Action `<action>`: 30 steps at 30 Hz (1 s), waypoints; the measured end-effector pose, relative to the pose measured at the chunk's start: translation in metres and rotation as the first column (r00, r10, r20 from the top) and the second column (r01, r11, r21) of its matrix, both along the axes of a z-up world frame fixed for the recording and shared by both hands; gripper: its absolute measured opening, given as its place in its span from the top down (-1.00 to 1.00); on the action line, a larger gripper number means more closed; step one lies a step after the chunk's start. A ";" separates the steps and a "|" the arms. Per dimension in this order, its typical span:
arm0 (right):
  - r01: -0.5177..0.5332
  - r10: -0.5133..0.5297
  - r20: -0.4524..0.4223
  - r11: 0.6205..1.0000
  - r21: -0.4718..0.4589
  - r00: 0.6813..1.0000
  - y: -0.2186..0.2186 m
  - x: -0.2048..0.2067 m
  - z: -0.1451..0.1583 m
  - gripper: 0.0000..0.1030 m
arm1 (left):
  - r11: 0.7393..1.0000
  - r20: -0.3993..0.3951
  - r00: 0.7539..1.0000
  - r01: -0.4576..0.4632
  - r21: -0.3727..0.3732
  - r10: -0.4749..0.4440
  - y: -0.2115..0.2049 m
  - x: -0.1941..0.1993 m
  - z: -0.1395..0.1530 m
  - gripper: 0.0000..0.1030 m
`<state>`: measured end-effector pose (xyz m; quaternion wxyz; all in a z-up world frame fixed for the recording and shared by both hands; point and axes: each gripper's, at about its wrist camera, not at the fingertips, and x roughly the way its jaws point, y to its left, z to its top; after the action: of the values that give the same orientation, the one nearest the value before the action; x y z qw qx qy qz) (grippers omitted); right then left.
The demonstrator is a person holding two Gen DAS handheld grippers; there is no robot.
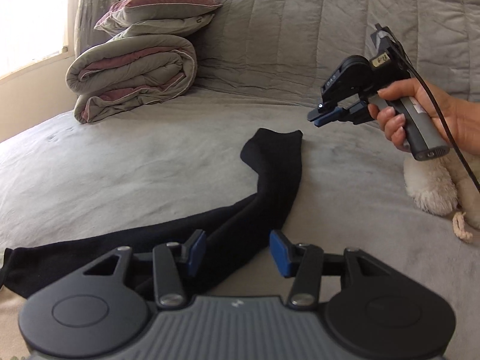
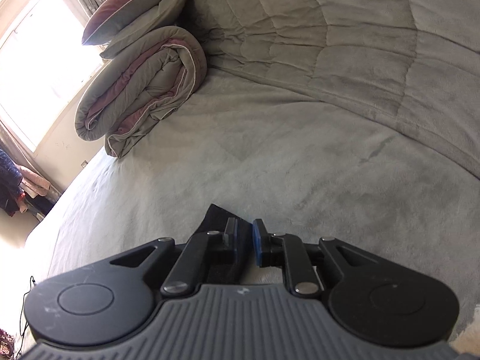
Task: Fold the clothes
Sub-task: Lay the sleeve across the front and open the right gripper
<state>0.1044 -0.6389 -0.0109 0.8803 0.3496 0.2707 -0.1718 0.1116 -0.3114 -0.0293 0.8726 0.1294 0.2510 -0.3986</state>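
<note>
A long black sock [image 1: 270,177] lies flat on the grey bedspread [image 1: 150,162], its toe end far and its leg running to the near left. My left gripper [image 1: 237,252] is open, its blue pads either side of the sock's middle, just above it. My right gripper [image 1: 315,118] hovers above and to the right of the sock's toe, held in a hand; its jaws look nearly closed and empty. In the right wrist view the right gripper [image 2: 244,238] has a narrow gap between its pads, with a corner of the sock [image 2: 216,213] showing just beyond them.
A folded grey and mauve duvet [image 1: 132,81] with a pillow [image 1: 159,12] on top sits at the back left by a window. A cream plush toy [image 1: 432,186] lies at the right. A quilted grey headboard cover [image 1: 300,30] rises behind.
</note>
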 end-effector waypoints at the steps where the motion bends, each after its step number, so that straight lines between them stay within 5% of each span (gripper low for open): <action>1: -0.008 0.008 -0.005 1.000 0.017 1.000 0.001 0.001 -0.004 0.66 | 1.000 0.002 1.000 0.010 0.009 -0.010 -0.003 -0.002 -0.003 0.05; 3: -0.026 0.026 -0.014 0.999 0.046 1.000 0.006 0.006 -0.014 0.63 | 0.999 0.005 1.000 0.030 0.027 -0.030 -0.009 -0.005 -0.009 0.07; 5: -0.019 0.021 -0.018 0.998 0.055 1.000 0.011 0.011 -0.022 0.23 | 0.998 0.008 0.999 0.049 0.045 -0.049 -0.016 -0.008 -0.014 0.08; 7: -0.013 0.015 -0.021 0.998 0.064 1.000 0.016 0.016 -0.030 0.20 | 0.996 0.004 0.998 0.055 0.063 -0.056 -0.020 -0.009 -0.018 0.09; 9: -0.004 0.005 -0.023 1.000 0.015 1.000 0.022 0.021 -0.034 0.26 | 0.995 0.010 0.999 0.048 0.084 -0.049 -0.025 -0.008 -0.021 0.11; 11: 0.005 -0.007 -0.041 0.999 -0.044 0.999 0.027 0.025 -0.035 0.70 | 0.995 0.010 0.999 0.039 0.093 -0.040 -0.028 -0.006 -0.021 0.15; 13: 0.018 -0.023 -0.048 0.995 -0.097 0.999 0.031 0.023 -0.032 0.89 | 0.994 0.012 0.999 0.029 0.102 -0.030 -0.031 -0.005 -0.021 0.28; 15: 0.034 -0.041 -0.045 0.989 -0.144 0.998 0.032 0.015 -0.025 0.90 | 0.992 0.027 0.999 0.015 0.124 -0.019 -0.034 -0.005 -0.021 0.68; 18: 0.057 -0.067 -0.038 0.975 -0.214 0.997 0.034 0.003 -0.013 0.91 | 0.993 0.024 1.000 0.016 0.119 -0.019 -0.035 -0.005 -0.014 0.98; 24: 0.083 -0.103 -0.049 0.948 -0.308 0.993 0.037 -0.031 0.008 0.91 | 0.995 0.003 0.998 0.068 0.077 -0.068 -0.027 -0.021 0.006 0.99; 30: 0.025 -0.095 -0.161 0.920 -0.390 0.982 0.057 -0.062 0.002 0.91 | 0.981 -0.074 0.986 0.156 0.112 -0.148 -0.019 -0.024 0.010 0.99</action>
<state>0.0428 -0.5820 -0.0085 0.8986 0.1609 0.2976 -0.2793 0.0873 -0.3306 -0.0188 0.8218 0.1861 0.2918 -0.4525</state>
